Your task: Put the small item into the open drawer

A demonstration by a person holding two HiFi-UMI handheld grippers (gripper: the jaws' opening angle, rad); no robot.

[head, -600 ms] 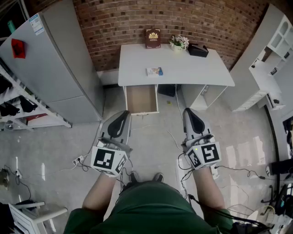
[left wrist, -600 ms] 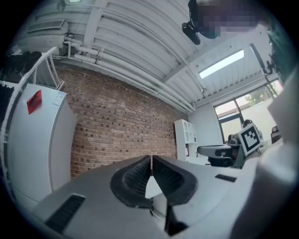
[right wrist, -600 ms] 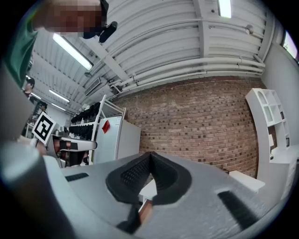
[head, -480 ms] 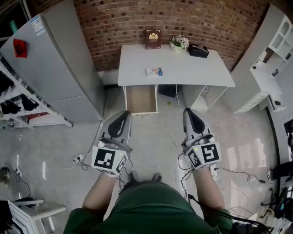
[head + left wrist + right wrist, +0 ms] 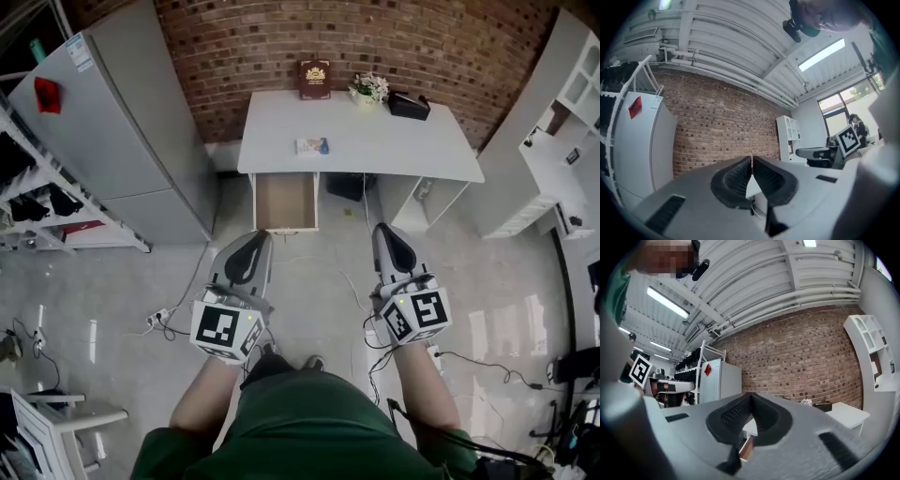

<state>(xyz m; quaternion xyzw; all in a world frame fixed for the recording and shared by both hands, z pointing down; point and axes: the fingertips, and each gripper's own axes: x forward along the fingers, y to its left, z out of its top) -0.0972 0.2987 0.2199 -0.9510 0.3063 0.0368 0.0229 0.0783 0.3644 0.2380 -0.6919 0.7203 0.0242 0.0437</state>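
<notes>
Your left gripper (image 5: 253,236) and right gripper (image 5: 384,228): jaws together, nothing between them, both short of the open drawer (image 5: 285,201). Item (image 5: 312,145) lies on the surface (image 5: 403,141), just behind the drawer.

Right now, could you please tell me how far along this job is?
Done: the drawer under the white desk stands open. In hand: nothing; the left tongs and right tongs are both shut and empty, held short of the desk. Left: the small item lies on the desk above the drawer, so picking it up and placing it inside are yet to do.
</notes>
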